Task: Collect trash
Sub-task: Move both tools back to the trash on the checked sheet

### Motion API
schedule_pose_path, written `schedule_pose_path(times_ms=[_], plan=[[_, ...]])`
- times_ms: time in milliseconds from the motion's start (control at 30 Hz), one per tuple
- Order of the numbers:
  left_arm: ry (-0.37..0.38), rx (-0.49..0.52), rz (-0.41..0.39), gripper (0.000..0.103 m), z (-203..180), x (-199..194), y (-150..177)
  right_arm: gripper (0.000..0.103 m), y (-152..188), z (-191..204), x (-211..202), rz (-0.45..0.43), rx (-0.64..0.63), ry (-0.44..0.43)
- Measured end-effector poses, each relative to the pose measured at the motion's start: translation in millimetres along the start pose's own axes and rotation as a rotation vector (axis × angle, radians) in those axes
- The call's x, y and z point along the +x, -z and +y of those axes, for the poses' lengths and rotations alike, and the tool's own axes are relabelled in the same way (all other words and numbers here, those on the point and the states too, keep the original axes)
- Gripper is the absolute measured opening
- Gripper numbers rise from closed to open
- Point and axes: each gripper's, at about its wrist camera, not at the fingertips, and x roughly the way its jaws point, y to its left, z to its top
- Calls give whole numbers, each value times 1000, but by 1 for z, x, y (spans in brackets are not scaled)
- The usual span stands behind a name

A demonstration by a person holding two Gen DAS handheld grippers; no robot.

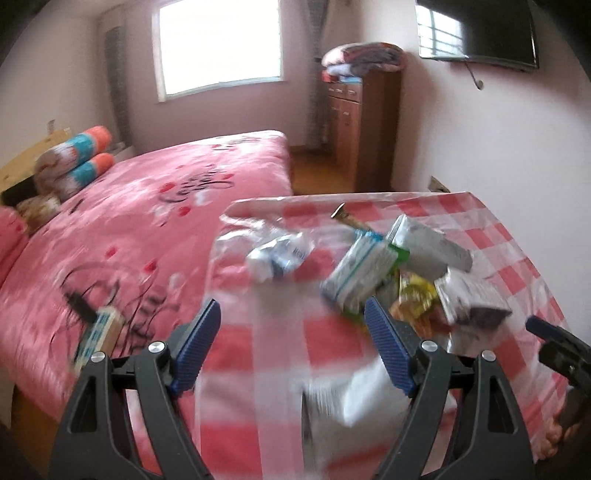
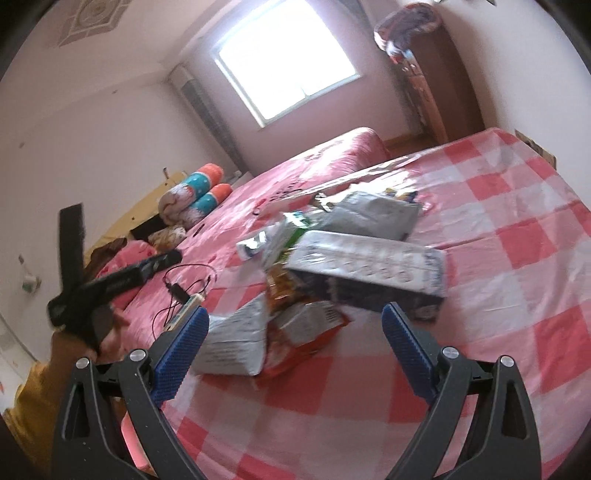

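A pile of trash wrappers lies on the red-and-white checked tablecloth (image 1: 517,251): a crumpled white-and-blue wrapper (image 1: 277,254), a green-and-white packet (image 1: 358,273), a grey pouch (image 1: 432,247) and yellow-orange wrappers (image 1: 413,299). My left gripper (image 1: 291,325) is open just in front of the pile, above a blurred white packet (image 1: 347,402). In the right wrist view my right gripper (image 2: 295,328) is open around a white packet (image 2: 236,343) and an orange wrapper (image 2: 306,332). A silver-and-dark box-like pack (image 2: 369,273) lies behind them.
A bed with a pink cover (image 1: 147,206) stands left of the table, with rolled pillows (image 1: 77,162), a charger and cable (image 2: 181,288). A wooden cabinet (image 1: 362,125) stands at the back; a TV (image 1: 480,29) hangs on the wall.
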Motion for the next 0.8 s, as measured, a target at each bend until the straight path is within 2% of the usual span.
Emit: schedule_pose_path(times_ms=[167, 233, 433, 567, 667, 800], plan=[[19, 79, 37, 81, 3, 57, -33, 94, -9, -24, 0, 7, 56, 20], [16, 76, 66, 81, 6, 79, -43, 94, -11, -29, 0, 5, 66, 23], [-2, -98, 124, 78, 28, 135, -60, 94, -14, -30, 2, 6, 54, 23], [-64, -219, 191, 57, 39, 174, -65, 94, -15, -30, 8, 16, 43, 29], [-104, -287, 239, 46, 48, 196, -66, 94, -16, -33, 10, 20, 40, 35], [-86, -311, 291, 35, 47, 214, -62, 94, -16, -37, 12, 24, 42, 42]])
